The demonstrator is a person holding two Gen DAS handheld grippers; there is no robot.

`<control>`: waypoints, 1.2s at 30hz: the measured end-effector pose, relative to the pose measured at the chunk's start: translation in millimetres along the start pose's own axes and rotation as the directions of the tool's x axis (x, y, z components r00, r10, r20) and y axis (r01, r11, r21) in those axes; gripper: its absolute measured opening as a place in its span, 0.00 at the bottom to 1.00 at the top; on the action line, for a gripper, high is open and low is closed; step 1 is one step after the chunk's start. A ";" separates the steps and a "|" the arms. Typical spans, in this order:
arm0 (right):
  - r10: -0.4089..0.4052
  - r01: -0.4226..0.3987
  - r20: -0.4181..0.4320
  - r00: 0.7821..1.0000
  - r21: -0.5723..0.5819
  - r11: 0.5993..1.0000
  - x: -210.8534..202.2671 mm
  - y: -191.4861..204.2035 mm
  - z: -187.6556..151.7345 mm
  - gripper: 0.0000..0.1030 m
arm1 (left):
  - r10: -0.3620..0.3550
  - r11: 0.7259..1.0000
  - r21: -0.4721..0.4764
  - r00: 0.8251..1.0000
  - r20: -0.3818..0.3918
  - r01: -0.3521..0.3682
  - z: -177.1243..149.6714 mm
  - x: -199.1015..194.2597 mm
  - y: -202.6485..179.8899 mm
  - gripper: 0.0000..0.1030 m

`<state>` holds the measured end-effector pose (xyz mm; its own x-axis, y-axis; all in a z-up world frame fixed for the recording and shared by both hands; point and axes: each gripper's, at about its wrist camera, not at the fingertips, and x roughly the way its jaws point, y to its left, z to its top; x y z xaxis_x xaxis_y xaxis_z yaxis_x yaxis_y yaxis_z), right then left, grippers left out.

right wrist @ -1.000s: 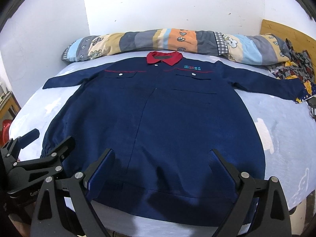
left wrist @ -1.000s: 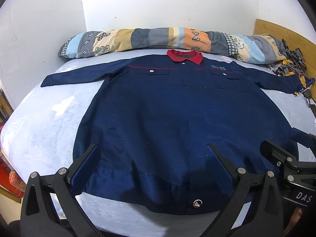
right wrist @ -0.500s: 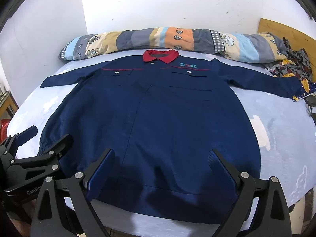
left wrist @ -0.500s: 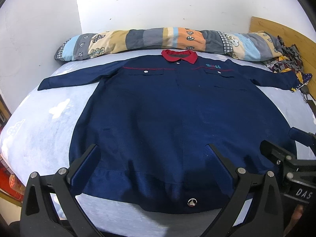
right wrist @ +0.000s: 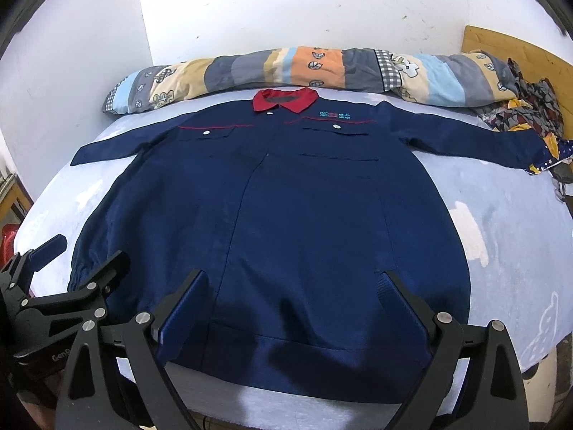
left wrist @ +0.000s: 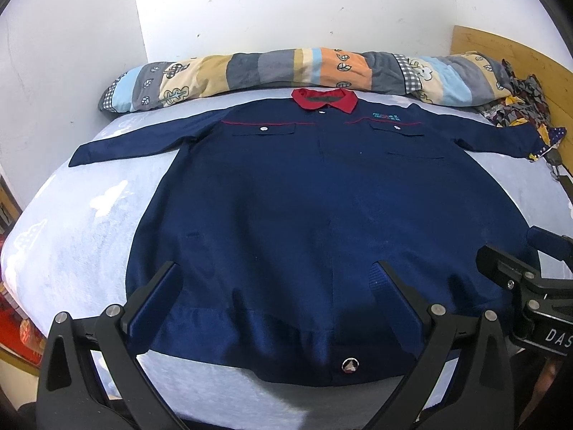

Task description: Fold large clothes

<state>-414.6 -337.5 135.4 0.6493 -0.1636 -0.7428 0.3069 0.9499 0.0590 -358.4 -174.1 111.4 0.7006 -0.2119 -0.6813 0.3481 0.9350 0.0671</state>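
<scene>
A large navy work jacket (left wrist: pixel 315 208) with a red collar (left wrist: pixel 324 99) lies flat, front up, on the bed, both sleeves spread out sideways. It also shows in the right wrist view (right wrist: pixel 286 222). My left gripper (left wrist: pixel 275 272) is open and empty, hovering over the jacket's hem. My right gripper (right wrist: pixel 295 279) is open and empty, also above the hem. The right gripper shows at the right edge of the left wrist view (left wrist: pixel 519 272). The left gripper shows at the lower left of the right wrist view (right wrist: pixel 82 265).
A light blue bed sheet (left wrist: pixel 82 236) covers the bed. A rolled patterned quilt (left wrist: pixel 286 71) lies along the white wall. A heap of patterned clothes (left wrist: pixel 519 104) sits at the far right by a wooden headboard (left wrist: pixel 501 46). Red objects lie beyond the bed's left edge.
Both grippers have shifted slightly; the jacket appears a little lower and farther in the views. The jacket itself has not moved, and both grippers stay open.
</scene>
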 end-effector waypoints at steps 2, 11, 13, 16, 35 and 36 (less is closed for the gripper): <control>0.000 0.000 -0.005 1.000 0.006 1.000 0.7 -1.0 0.6 0.94 | -0.007 1.000 0.003 1.000 -0.001 0.007 1.2 1.5 1.1 1.00; -0.014 0.014 -0.005 1.000 0.012 1.000 0.1 -4.5 0.3 0.94 | -0.019 1.000 0.007 1.000 -0.006 0.019 0.8 3.8 -2.8 1.00; -0.017 0.018 -0.004 1.000 0.010 1.000 -0.3 -4.8 0.2 0.94 | -0.019 1.000 0.008 1.000 -0.005 0.019 0.7 3.9 -3.5 1.00; -0.014 0.014 -0.009 1.000 0.020 1.000 -0.7 -5.2 0.0 0.94 | -0.015 1.000 0.007 1.000 -0.005 0.015 -0.5 3.4 -4.4 1.00; 0.241 -0.233 0.033 0.970 0.411 0.882 -17.9 -112.3 24.0 0.92 | -0.047 0.999 -0.004 0.996 0.078 0.048 46.8 8.8 3.9 1.00; 0.271 -0.269 0.068 0.960 0.486 0.831 -20.6 -142.8 27.0 0.92 | -0.035 0.999 -0.001 0.995 0.091 0.035 55.0 14.1 8.6 1.00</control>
<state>-453.0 -477.0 160.3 0.7541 0.0822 -0.6515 0.4188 0.7041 0.5735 -311.3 -184.7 142.5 0.7419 -0.2697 -0.6139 0.3721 0.9272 0.0424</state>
